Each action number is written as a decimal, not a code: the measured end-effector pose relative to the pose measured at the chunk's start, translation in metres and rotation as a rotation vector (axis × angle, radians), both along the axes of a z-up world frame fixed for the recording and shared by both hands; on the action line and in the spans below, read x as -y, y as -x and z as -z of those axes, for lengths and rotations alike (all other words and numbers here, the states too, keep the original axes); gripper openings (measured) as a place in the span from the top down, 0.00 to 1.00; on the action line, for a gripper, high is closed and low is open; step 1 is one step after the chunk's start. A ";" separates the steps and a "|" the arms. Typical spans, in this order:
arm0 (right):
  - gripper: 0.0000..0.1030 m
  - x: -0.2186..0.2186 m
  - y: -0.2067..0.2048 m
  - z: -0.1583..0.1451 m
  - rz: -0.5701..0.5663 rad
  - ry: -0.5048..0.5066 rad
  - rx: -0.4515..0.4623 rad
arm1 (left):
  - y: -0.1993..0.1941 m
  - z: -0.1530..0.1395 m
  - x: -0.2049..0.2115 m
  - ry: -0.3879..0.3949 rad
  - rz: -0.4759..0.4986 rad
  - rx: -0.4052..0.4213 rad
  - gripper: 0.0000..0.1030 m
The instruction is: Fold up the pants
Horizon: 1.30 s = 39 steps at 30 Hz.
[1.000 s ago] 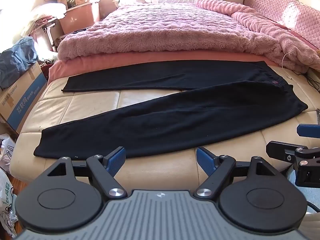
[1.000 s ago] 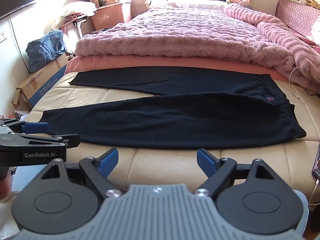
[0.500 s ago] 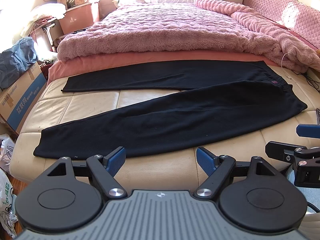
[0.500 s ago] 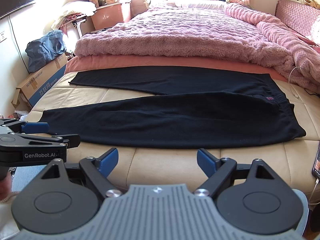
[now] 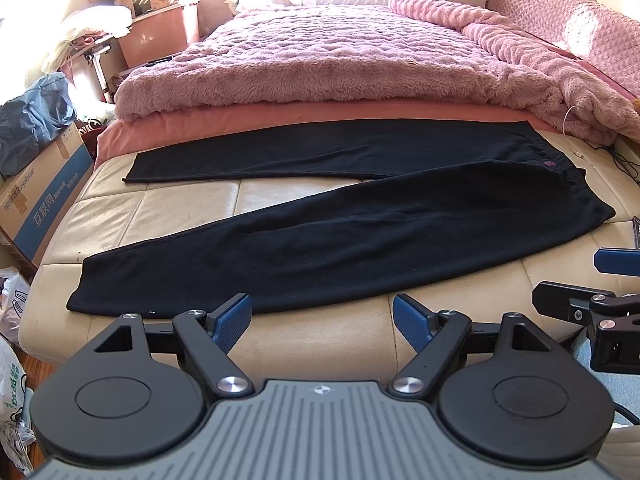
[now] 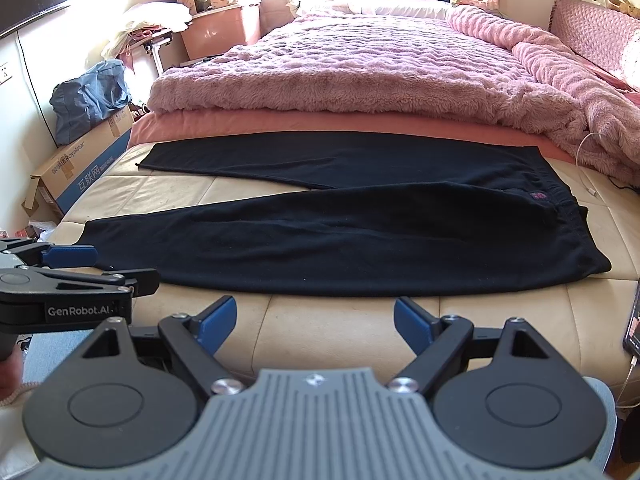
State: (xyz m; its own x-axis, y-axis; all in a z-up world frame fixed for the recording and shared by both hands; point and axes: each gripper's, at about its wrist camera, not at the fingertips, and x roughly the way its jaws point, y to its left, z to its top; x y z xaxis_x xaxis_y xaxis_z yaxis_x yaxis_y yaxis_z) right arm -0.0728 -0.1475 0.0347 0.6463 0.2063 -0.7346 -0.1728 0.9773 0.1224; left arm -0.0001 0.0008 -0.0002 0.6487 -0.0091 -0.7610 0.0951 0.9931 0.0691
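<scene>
Black pants [image 5: 360,236] lie flat on a cream leather bench [image 5: 320,332], legs spread apart toward the left and waistband at the right; they also show in the right wrist view [image 6: 340,236]. My left gripper [image 5: 322,320] is open and empty, just short of the near leg's front edge. My right gripper [image 6: 314,320] is open and empty, in front of the bench edge below the pants. Each gripper shows at the side of the other's view: the right one [image 5: 600,280], the left one [image 6: 80,268].
A pink fluffy blanket [image 5: 340,60] covers the bed behind the bench. A cardboard box [image 5: 40,200] and a blue bag [image 5: 32,120] stand at the left. A phone [image 6: 632,324] with a cable lies at the bench's right end. Plastic bags [image 5: 12,360] lie on the floor.
</scene>
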 end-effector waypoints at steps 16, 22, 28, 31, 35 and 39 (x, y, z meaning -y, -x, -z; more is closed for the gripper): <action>0.20 0.002 0.000 0.001 0.000 0.000 -0.002 | 0.000 0.000 0.000 0.001 -0.001 0.000 0.09; 0.20 0.005 0.000 0.001 -0.001 -0.001 -0.002 | 0.000 0.000 0.000 0.001 -0.001 0.000 0.09; 0.20 0.004 0.000 0.001 -0.001 0.000 -0.003 | 0.000 0.000 0.000 0.001 -0.001 0.000 0.09; 0.20 0.005 0.000 0.001 -0.001 0.000 -0.002 | 0.000 0.000 0.000 0.001 -0.001 0.000 0.09; 0.20 0.004 0.000 0.001 -0.001 0.000 -0.003 | 0.000 0.000 0.000 0.002 -0.001 0.000 0.09; 0.20 0.004 0.000 0.001 -0.001 0.000 -0.003 | 0.000 0.000 0.000 0.002 -0.001 0.000 0.09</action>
